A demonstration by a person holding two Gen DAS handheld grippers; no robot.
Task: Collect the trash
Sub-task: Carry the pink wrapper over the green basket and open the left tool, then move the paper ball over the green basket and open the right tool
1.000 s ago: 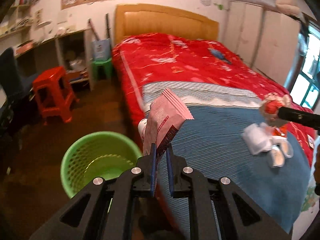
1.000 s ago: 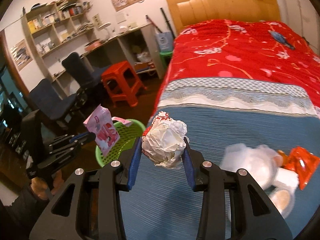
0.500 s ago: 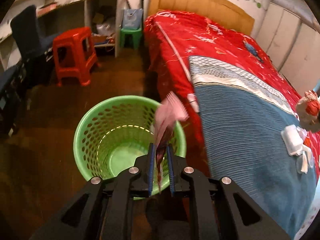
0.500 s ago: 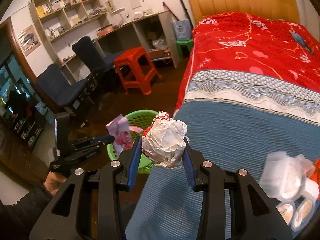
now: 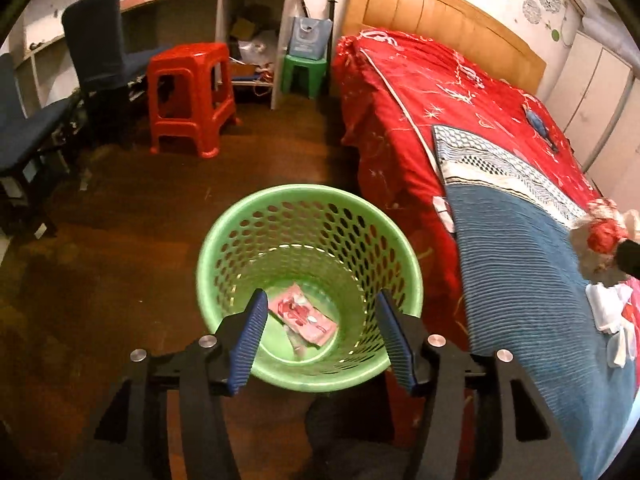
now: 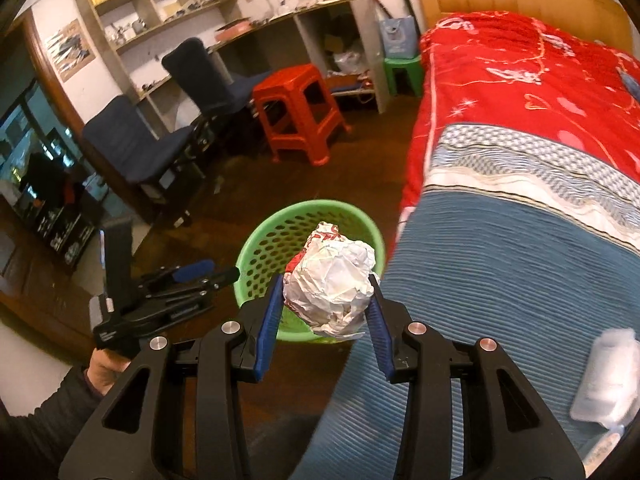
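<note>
A green perforated trash basket stands on the brown floor beside the bed; it also shows in the right wrist view. A pink snack wrapper lies at its bottom. My left gripper is open and empty right above the basket; it shows from the side in the right wrist view. My right gripper is shut on a crumpled white paper ball, held over the bed edge near the basket. In the left wrist view that ball shows at the right edge.
The bed has a red quilt and a blue blanket. White plastic trash lies on the blanket, also in the right wrist view. A red stool, dark chairs and a desk stand beyond.
My left gripper moved over the basket and opened; the pink wrapper dropped into the basket. My right gripper carried the paper ball toward the basket.
</note>
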